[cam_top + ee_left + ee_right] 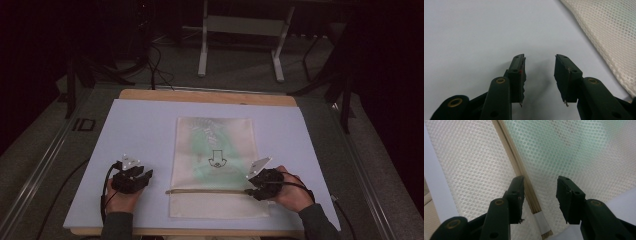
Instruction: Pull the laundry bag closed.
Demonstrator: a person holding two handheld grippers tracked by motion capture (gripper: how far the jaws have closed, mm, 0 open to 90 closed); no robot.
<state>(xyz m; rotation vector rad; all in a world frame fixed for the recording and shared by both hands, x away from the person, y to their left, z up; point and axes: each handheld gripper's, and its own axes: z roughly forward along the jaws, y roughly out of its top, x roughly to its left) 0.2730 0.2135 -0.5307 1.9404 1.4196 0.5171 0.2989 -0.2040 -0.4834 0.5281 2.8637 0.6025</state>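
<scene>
On the desk (150, 107), which is covered by a pale sheet, a white mesh bag (215, 165) lies flat with something green inside it. A thin tan strip (205, 191), probably the zipper or closing band, runs across the lower part of the bag.

The right tool (540, 185) is released: its jaws stand apart with no thing pressed between them, and they hang just over the right end of the strip (516, 165), where a small white tab (542, 222) sits. In the high view this tool (256, 186) is at the right edge of the bag. The left tool (539, 65) is also released and hovers above the bare sheet, with the bag (609, 37) lying a little to its side. In the high view it (142, 176) is well apart from the bag's left edge.

I think the main risk is this: if the right tool closes on the tab and pulls along the strip while nothing holds the bag, the light bag can slide or wrinkle together with it. The mesh is soft, so a jaw may also pinch the net beside the tab in place of the tab itself. A bunched net could then jam the strip.
</scene>
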